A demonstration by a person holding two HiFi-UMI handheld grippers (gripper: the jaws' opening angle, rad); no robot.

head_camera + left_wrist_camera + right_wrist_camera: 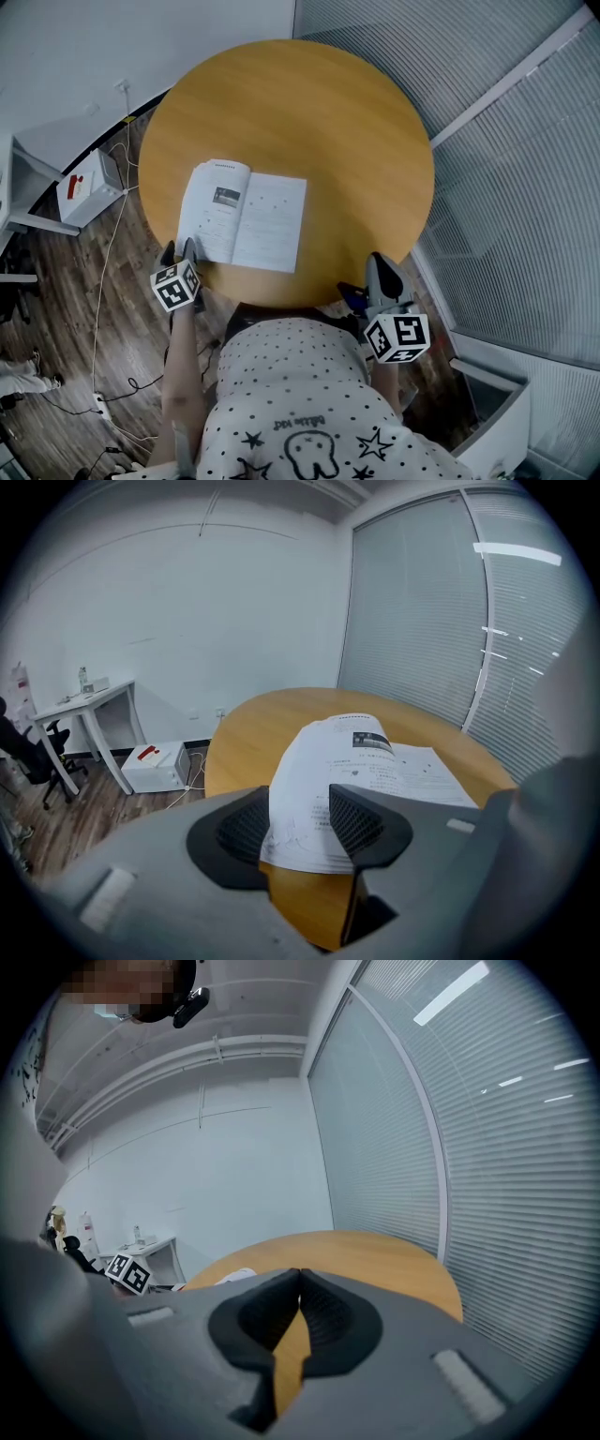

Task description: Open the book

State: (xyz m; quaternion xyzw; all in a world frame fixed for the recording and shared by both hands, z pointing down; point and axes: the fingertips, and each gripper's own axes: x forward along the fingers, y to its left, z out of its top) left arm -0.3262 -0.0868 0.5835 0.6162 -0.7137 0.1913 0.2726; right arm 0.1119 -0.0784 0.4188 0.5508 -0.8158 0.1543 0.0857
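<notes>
The book [246, 214] lies open and flat on the round wooden table [328, 122], white printed pages up, near the table's front-left edge. My left gripper [183, 251] hovers at the book's near-left corner with its jaws apart. In the left gripper view the left-hand page [366, 761] shows in the gap of the left gripper [298, 822], with neither pad pressing on it. My right gripper [375, 267] stays at the table's front-right edge, away from the book. In the right gripper view the right gripper [299, 1283] has its jaw tips touching and holds nothing.
A white box with a red mark [86, 186] sits on the wooden floor left of the table, with cables [103, 281] trailing beside it. A white desk [89, 700] stands by the far wall. Slatted blinds [525, 187] run along the right side.
</notes>
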